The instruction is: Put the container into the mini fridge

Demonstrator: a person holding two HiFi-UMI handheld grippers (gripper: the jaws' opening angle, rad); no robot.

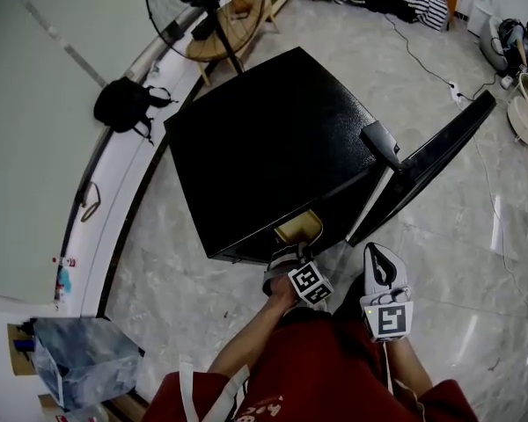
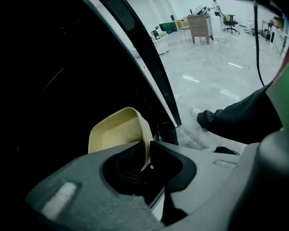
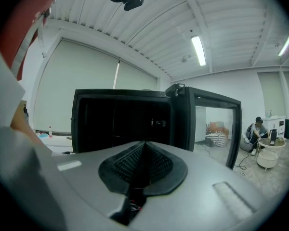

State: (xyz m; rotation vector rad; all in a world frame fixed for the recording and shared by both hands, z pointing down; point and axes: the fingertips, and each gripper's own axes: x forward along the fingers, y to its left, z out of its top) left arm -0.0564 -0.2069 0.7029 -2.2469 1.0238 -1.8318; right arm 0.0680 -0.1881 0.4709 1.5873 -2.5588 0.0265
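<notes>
A cream-yellow container (image 1: 299,229) hangs at the open front of the black mini fridge (image 1: 273,143), just under its top edge. My left gripper (image 1: 286,258) is shut on the container's rim; in the left gripper view the thin wall of the container (image 2: 116,131) stands pinched between the two pads, tilted toward the dark fridge interior (image 2: 48,81). My right gripper (image 1: 378,266) is shut with nothing in it, held beside the left one; in the right gripper view it (image 3: 144,146) points level at the open fridge (image 3: 123,119). The fridge door (image 1: 427,161) stands swung open to the right.
A floor fan (image 1: 207,11) and a round wooden stool stand behind the fridge. A black bag (image 1: 123,104) lies on the white ledge at left. A cable (image 1: 431,69) runs across the floor at back right. A seated person (image 3: 257,129) and white stools are far right.
</notes>
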